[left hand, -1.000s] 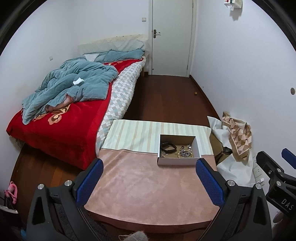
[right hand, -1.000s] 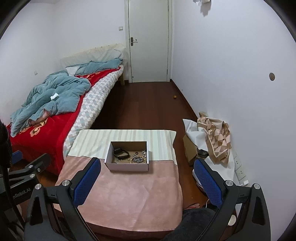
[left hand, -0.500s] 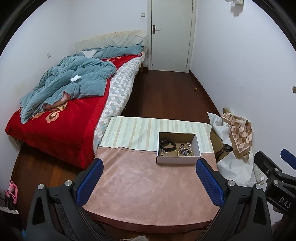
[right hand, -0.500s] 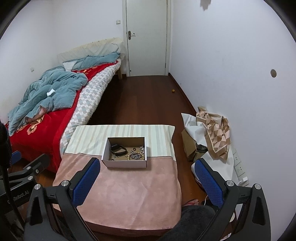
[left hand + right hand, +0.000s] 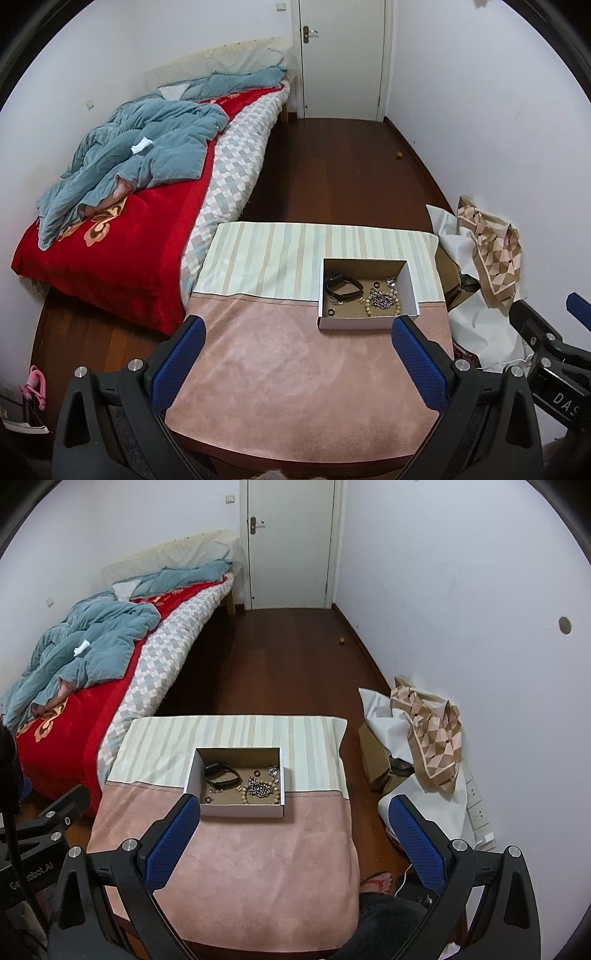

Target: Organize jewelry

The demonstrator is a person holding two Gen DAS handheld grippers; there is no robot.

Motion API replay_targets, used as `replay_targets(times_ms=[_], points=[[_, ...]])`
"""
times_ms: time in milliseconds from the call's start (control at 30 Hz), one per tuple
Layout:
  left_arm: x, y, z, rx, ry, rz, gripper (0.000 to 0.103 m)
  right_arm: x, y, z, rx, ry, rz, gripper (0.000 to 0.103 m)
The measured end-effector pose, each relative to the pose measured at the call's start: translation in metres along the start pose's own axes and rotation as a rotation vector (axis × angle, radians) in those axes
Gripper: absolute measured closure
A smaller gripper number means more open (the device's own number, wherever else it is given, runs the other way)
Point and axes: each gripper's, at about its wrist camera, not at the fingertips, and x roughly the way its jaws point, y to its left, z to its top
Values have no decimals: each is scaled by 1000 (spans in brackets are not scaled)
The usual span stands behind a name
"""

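A shallow white cardboard box (image 5: 356, 324) stands on a table covered with a pink and striped cloth (image 5: 295, 369). In it lie a black band (image 5: 343, 287), a wooden bead bracelet (image 5: 384, 308), a silver chain and small black rings. The box also shows in the right wrist view (image 5: 242, 809), with the black band (image 5: 221, 775) and beads (image 5: 260, 789). My left gripper (image 5: 297, 363) is open and empty, above the table's near half. My right gripper (image 5: 295, 845) is open and empty, above the table's right part, its left finger (image 5: 173, 840) near the box's front left corner.
A bed (image 5: 122, 229) with a red cover and blue quilt stands left of the table. Bags and a patterned cloth (image 5: 428, 731) lie on the floor at the right wall. A closed door (image 5: 291, 542) is at the far end. A person's foot (image 5: 376, 880) is by the table.
Both grippers have moved forward and tilted down; the table and box now sit lower and larger in both views. Both stay open and empty.
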Motion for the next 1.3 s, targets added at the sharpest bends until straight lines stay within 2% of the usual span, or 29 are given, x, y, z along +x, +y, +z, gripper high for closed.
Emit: replay_targets(times_ms=[400,1300], points=[[16,-3,16,-11,45,-8,0,21,5,18,-14,42,-18,0],[19,-6,12,6,49,4,0,22,4,12,-17,64,-16,0]])
